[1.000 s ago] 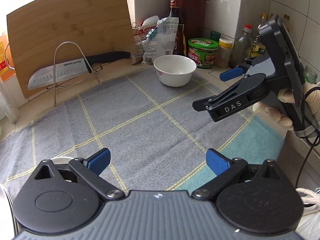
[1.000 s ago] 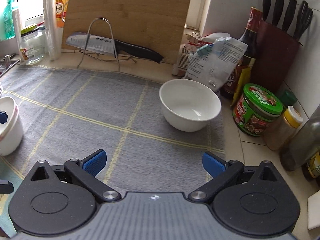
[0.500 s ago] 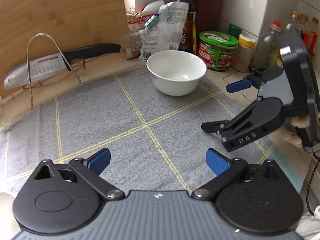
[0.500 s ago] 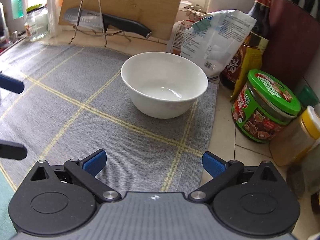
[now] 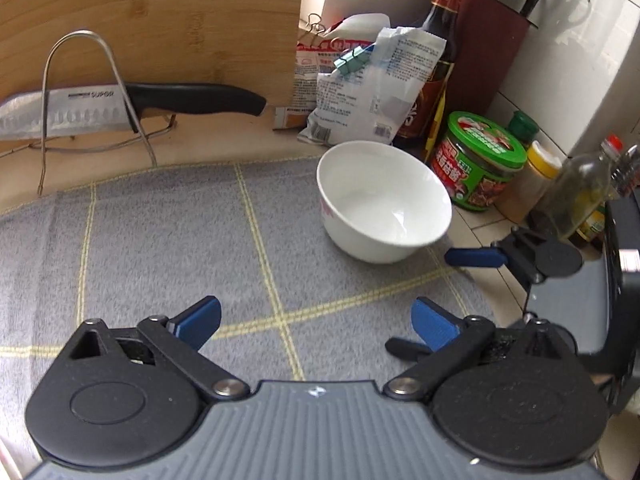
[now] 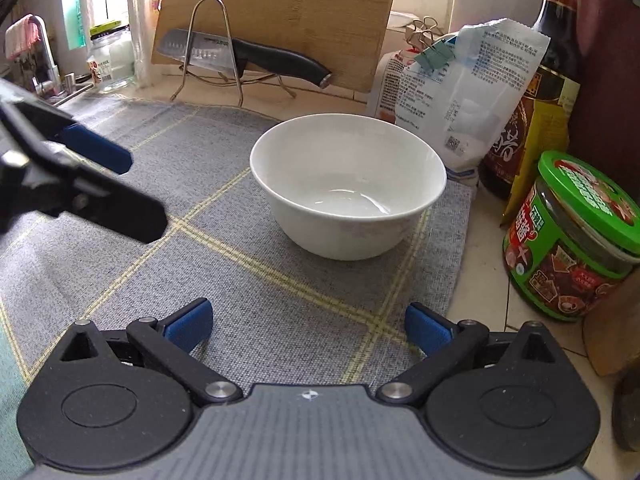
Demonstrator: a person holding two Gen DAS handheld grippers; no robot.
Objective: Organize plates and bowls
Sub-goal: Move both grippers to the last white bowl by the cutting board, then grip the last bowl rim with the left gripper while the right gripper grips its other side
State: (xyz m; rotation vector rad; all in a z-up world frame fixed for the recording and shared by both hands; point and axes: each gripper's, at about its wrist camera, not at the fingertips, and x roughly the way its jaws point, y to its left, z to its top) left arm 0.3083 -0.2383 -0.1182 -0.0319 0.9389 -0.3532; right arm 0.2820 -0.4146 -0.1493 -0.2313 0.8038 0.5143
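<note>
- Left gripper (image 5: pixel 316 322): the 2 blue-padded fingers (image 5: pixel 198 320) stand wide apart with nothing between them. They hover over the grey mat (image 5: pixel 160 248).
- Right gripper (image 6: pixel 308 326): its 2 fingers (image 6: pixel 188 326) are likewise spread wide and hold nothing.
- Bowl (image 6: pixel 348 184): 1 white bowl stands upright on the mat, ahead of the right gripper's fingers and roughly centred between them, apart from both pads. In the left wrist view the bowl (image 5: pixel 384 200) lies ahead and toward the right finger.
- In the left wrist view, the right gripper (image 5: pixel 460 292) enters from the right edge; its upper blue finger ends just beside the bowl's rim. Contact cannot be confirmed.
- In the right wrist view, the left gripper (image 6: pixel 120 192) enters from the left edge, well clear of the bowl.
- Beyond the fingers, past the mat's far edge: a knife (image 6: pixel 240 56) rests on a wire rack (image 6: pixel 216 44) in front of a wooden cutting board (image 6: pixel 280 12) leaning upright.
- To the right of the bowl: a clipped bag (image 6: pixel 472 92), a dark bottle (image 6: pixel 536 92) and a green-lidded jar (image 6: pixel 572 236) stand on the counter off the mat.
</note>
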